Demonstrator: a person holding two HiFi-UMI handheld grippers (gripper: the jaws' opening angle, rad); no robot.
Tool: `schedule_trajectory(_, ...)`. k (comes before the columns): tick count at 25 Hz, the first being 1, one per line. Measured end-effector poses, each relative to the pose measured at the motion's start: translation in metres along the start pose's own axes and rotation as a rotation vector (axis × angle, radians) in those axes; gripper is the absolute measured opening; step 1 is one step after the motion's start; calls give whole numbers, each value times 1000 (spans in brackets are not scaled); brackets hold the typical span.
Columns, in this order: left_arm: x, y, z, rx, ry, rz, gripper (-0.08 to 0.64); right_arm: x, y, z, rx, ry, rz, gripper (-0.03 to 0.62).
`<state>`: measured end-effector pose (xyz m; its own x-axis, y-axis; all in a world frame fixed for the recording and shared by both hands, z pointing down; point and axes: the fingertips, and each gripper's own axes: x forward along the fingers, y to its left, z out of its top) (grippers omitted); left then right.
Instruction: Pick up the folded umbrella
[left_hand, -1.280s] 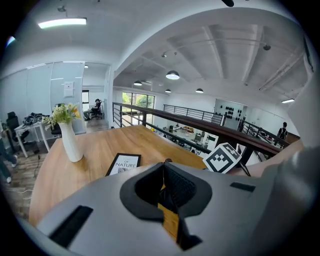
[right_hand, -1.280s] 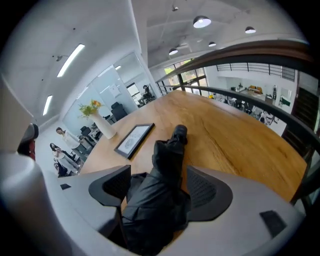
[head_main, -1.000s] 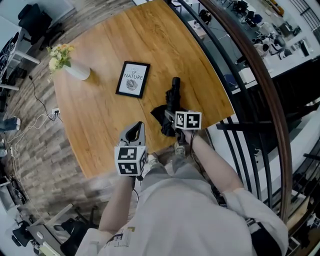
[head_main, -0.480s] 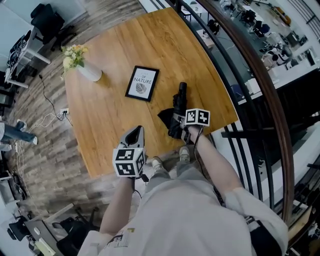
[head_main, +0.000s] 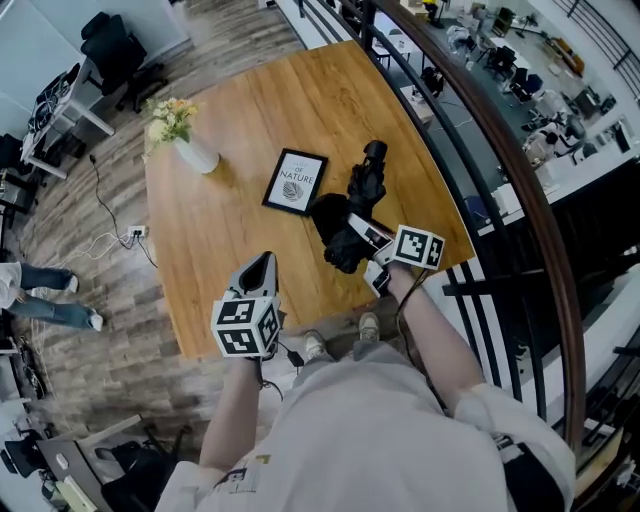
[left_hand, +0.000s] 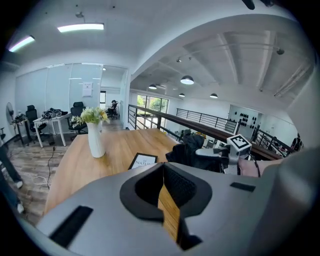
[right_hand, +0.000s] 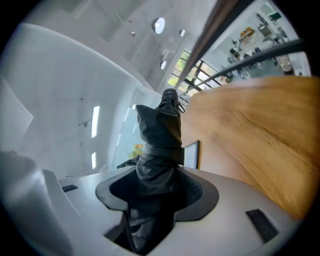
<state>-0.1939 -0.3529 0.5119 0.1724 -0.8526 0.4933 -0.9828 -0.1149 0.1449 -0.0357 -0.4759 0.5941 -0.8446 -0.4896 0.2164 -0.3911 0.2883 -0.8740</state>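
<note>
The folded black umbrella (head_main: 365, 190) hangs above the wooden table (head_main: 220, 240), its handle end pointing away from me. My right gripper (head_main: 352, 238) grips its lower, bunched fabric end; its jaws are closing, and the pads press on the umbrella between them. In the right gripper view the umbrella (right_hand: 159, 135) stands straight out of the gripper (right_hand: 155, 192) and fills the gap. My left gripper (head_main: 262, 268) hovers over the table's near edge with nothing in it; its jaws stand together in the left gripper view (left_hand: 162, 172), where the umbrella (left_hand: 189, 150) shows ahead to the right.
A framed print (head_main: 296, 182) lies mid-table, just left of the umbrella. A white vase of flowers (head_main: 195, 152) stands at the far left corner. A dark curved railing (head_main: 500, 130) runs close along the table's right side. A person's legs (head_main: 45, 300) show at the far left.
The right gripper has closed on the umbrella and lifted it off the table, tilting up towards level. The left gripper has risen a little.
</note>
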Motion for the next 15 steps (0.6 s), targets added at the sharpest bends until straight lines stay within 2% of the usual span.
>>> schedule_trajectory(6, -37, 19, 72, 52, -175, 49, 20, -28, 156, 70, -474, -187, 178, 238)
schedule_trajectory(8, -52, 22, 100, 76, -242, 63, 20, -43, 203, 86, -594, -260, 210, 238)
schedule_trajectory(11, -79, 24, 140, 112, -339, 73, 20, -61, 257, 103, -707, -354, 212, 239)
schedule_trajectory(15, -119, 21, 183, 222, -460, 96, 20, -84, 302, 111, -806, -460, 194, 239)
